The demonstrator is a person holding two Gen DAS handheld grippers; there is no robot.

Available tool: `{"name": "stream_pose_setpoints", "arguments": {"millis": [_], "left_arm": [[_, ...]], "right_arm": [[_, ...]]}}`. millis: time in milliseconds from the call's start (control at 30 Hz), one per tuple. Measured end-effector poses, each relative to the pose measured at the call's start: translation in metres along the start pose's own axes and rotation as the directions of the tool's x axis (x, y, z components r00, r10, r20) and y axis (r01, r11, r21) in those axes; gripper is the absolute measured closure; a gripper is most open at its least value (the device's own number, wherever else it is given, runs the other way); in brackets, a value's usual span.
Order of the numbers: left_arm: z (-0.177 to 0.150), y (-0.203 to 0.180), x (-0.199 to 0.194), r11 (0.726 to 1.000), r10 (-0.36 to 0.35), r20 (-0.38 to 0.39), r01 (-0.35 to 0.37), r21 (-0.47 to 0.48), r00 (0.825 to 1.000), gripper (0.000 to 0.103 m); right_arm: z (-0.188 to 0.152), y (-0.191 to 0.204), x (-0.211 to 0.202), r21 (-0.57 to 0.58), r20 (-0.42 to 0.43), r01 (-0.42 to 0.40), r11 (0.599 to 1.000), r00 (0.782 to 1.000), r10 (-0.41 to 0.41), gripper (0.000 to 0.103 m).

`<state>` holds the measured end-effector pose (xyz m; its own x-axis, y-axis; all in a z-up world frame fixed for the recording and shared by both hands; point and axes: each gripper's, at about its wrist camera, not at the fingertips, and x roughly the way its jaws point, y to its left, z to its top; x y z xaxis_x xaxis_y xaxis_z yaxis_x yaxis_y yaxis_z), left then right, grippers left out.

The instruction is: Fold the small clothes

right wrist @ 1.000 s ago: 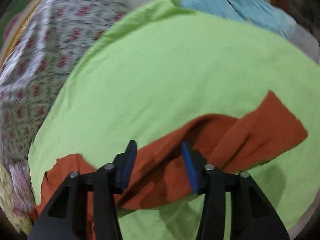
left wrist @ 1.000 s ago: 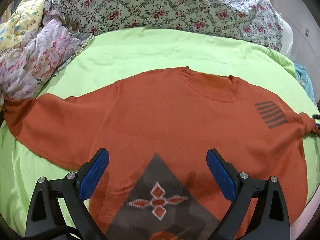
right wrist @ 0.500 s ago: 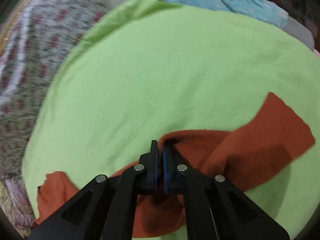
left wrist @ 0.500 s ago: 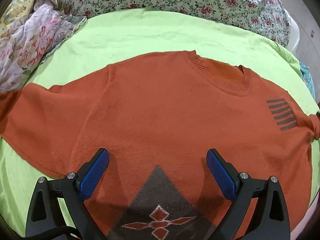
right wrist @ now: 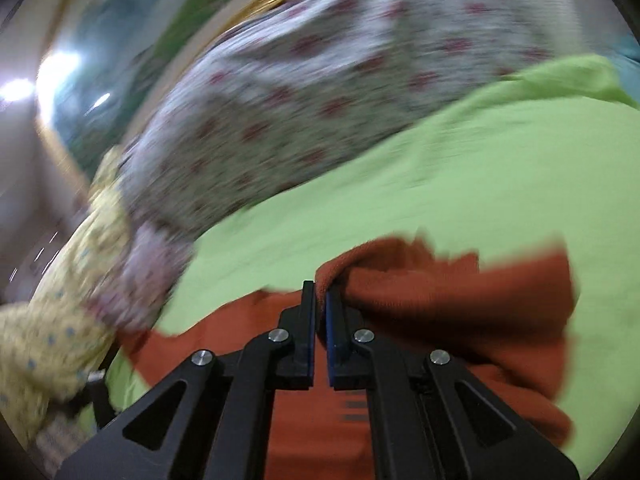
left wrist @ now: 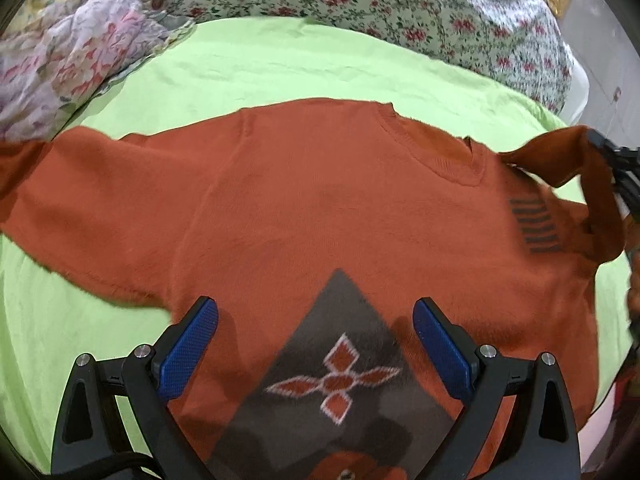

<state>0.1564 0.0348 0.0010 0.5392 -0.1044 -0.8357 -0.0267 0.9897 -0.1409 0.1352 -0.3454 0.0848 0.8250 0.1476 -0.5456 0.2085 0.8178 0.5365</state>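
Left tongs (left wrist: 316,344) are spread wide with nothing between the blue pads, hovering over the lower front of the rust-orange knit sweater (left wrist: 320,208), right above its grey diamond patch with the little orange cross motif. That sweater is laid out flat, front up, on the lime-green bed sheet (left wrist: 248,68), with one sleeve stretched out to the left. Right tongs (right wrist: 320,300) are clamped tight on a bunched-up fold of the other sleeve (right wrist: 460,292), lifting it off the sheet; in the left view that sleeve arcs up at the right edge, near the grey stripes on the chest. A floral quilt (left wrist: 440,12) and a pile of pale flowered fabric (left wrist: 68,56) sit behind. Right view is pretty blurry.
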Motion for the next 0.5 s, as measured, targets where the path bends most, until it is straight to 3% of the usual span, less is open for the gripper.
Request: {"name": "stream_pose_setpoints", "arguments": {"millis": [133,267,367,467,500], "left_arm": [[-0.003,0.021,-0.013,0.998,-0.041,0.015,0.042,-0.053,0.999,0.005],[-0.002,0.034,-0.019,0.995,-0.062,0.024,0.064,-0.079,0.998,0.005],[0.001,0.039,-0.018,0.993,-0.078,0.021,0.080,-0.091,0.997,0.005],[0.007,0.035,-0.015,0.992,-0.092,0.013,0.093,-0.082,0.996,0.005],[0.009,0.031,-0.015,0.993,-0.096,0.011,0.097,-0.070,0.995,0.005]], "right_arm": [[-0.027,0.059,0.046,-0.083,-0.111,-0.157,0.984,0.983,0.147,0.098],[-0.054,0.104,0.093,-0.123,-0.253,-0.265,0.956,0.940,0.228,0.098],[-0.078,0.115,0.118,-0.143,-0.350,-0.274,0.951,0.913,0.210,0.097],[-0.096,0.103,0.137,-0.088,-0.457,-0.246,0.965,0.871,0.181,0.095],[-0.101,0.100,0.138,-0.077,-0.466,-0.234,0.969,0.868,0.173,0.095]]}}
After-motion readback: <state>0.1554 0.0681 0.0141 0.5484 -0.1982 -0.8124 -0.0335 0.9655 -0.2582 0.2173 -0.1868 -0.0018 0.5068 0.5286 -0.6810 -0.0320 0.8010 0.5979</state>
